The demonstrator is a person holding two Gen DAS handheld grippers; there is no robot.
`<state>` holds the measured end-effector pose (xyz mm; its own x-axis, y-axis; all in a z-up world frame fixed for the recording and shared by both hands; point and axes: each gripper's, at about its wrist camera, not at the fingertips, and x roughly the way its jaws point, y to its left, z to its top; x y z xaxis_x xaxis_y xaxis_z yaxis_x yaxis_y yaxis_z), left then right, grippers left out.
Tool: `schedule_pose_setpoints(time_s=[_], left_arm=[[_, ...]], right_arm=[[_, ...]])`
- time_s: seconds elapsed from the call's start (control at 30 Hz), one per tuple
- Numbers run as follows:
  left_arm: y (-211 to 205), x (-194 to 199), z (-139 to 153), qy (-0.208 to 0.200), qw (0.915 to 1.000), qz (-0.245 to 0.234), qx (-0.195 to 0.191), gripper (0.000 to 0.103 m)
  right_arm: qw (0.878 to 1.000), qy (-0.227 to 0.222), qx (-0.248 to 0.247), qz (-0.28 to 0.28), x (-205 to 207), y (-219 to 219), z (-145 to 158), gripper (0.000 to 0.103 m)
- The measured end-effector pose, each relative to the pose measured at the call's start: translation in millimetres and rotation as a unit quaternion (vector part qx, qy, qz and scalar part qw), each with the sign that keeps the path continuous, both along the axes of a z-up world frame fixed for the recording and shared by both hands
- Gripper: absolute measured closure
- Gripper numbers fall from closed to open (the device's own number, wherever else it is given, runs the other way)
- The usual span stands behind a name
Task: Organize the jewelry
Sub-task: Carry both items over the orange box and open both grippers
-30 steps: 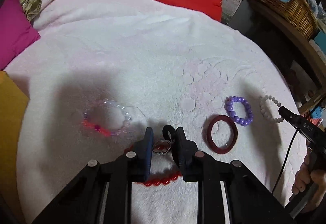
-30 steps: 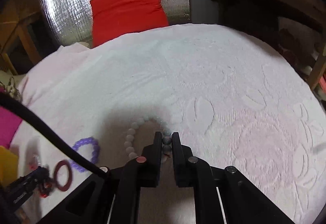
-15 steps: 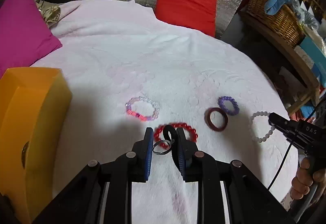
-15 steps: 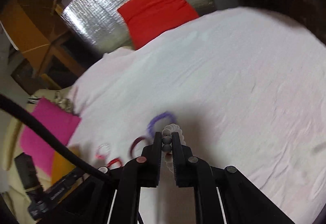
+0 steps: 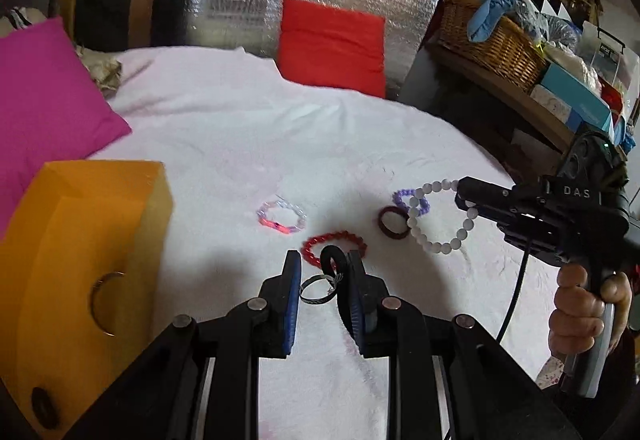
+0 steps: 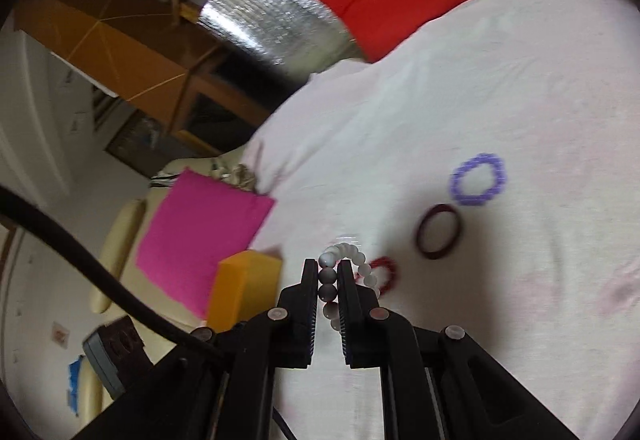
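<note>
Your left gripper (image 5: 325, 282) is closed down on one thin silver ring (image 5: 318, 289), pinched between its blue-padded fingers above the white bedspread (image 5: 248, 135). Your right gripper (image 6: 328, 280) is clamped narrow on one white bead bracelet (image 5: 440, 217), which hangs in a loop from its tips, lifted clear of the cloth. Four pieces lie on the bedspread: one red bead bracelet (image 5: 334, 244) just ahead of your left fingertips, one dark maroon bangle (image 5: 394, 222) beside it, one purple bead bracelet (image 5: 410, 197) just past the bangle and partly behind the hanging white loop, and one clear-and-pink bead bracelet (image 5: 282, 215) off to the left. One orange box (image 5: 76, 260) sits at the left edge of the bed, with one gold ring (image 5: 104, 304) showing on its near face. Two cushions are in sight: one magenta (image 5: 44, 99), one red (image 5: 332, 43).
</note>
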<state>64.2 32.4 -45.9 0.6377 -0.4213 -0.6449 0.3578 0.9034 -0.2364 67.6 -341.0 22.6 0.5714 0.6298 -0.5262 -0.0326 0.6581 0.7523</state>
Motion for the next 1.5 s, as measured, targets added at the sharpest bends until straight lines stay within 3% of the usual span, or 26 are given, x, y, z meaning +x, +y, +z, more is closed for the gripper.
schedule_pose_setpoints(time_s=[0.2,0.4,0.5,0.6,0.8,1.0,1.2,1.43,1.47,1.5], left_arm=[[22.6,-6.2,9.4,-0.022,0.9990,0.037,0.006,0.080],[67.4,-15.9,16.8,-0.047,0.9917,0.118,0.020,0.079],[94.5,-18.3,13.8,-0.045,0.9847,0.166,0.028,0.079],[122.1,-19.6,7.4,-0.040,0.9719,0.226,0.054,0.079],[157.6,-16.3,-11.3,0.002,0.9557,0.285,0.074,0.079],[175.7,-7.8,-33.2,0.039,0.9451,0.311,0.093,0.079],[195.7,-13.0,-29.1,0.032,0.9236,0.366,0.108,0.079],[217.6,-16.4,-36.8,0.052,0.9113,0.396,0.101,0.079],[218.8,-17.2,-36.5,0.052,0.9099,0.399,0.101,0.078],[219.8,-18.2,-35.9,0.051,0.9084,0.403,0.101,0.070]], right_arm=[[1.000,-0.005,0.017,0.020,7.4,24.2,3.9,0.092],[0.998,-0.013,0.032,0.058,11.6,69.6,6.5,0.092],[0.996,-0.015,0.036,0.082,13.6,96.9,8.6,0.092],[0.993,-0.020,0.036,0.111,13.4,132.8,11.2,0.092],[0.987,-0.020,0.040,0.154,11.9,193.3,7.7,0.092],[0.983,-0.016,0.030,0.182,11.8,238.3,-5.1,0.092],[0.977,0.001,0.025,0.212,10.1,267.9,-23.8,0.092],[0.970,0.009,0.019,0.244,-4.7,288.4,-33.7,0.092],[0.969,0.012,0.019,0.246,-5.3,290.8,-35.4,0.092],[0.968,0.016,0.019,0.249,-6.0,293.4,-37.1,0.092]])
